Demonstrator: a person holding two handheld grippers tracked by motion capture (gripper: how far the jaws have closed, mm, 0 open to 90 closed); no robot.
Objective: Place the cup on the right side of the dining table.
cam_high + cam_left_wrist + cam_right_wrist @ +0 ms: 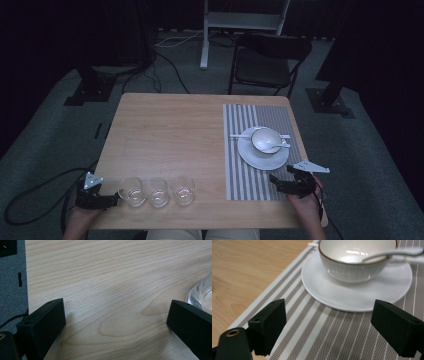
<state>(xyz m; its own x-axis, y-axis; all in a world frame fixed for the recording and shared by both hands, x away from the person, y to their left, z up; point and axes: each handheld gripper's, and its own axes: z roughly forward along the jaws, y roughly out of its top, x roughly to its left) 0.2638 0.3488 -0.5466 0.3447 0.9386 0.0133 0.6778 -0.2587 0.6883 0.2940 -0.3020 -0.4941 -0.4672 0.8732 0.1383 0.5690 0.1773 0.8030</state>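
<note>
**Glass by the left gripper, bowl by the right one**

The glass (132, 192) nearest the left gripper (114, 199) is sitting at the near edge of the table (170, 125), at about 7 o'clock from the middle of it. It is the first in a row of three; the middle glass (158, 192) and the last glass (183, 190) are standing just beside it, toward 3 o'clock. The glass is looking clear, smooth and hard, so I think it is going to be slippery and easy to break. It is probably light. A good place to grab looks like the side wall, low down, with a soft squeeze.

The left gripper (115, 320) is spread wide open and holding nothing. One jaw is sitting right next to the glass (201, 293); I cannot tell if it is touching.

The right gripper (329, 322) is also spread wide and empty. It is hovering over the striped mat (329, 340), pointing toward 12 o'clock at the white plate (352, 293). A bowl (355, 262) is sitting on that plate, with a spoon (392, 253) resting in it. These would break too, and the spoon could slide out if the bowl is tipped.
</note>
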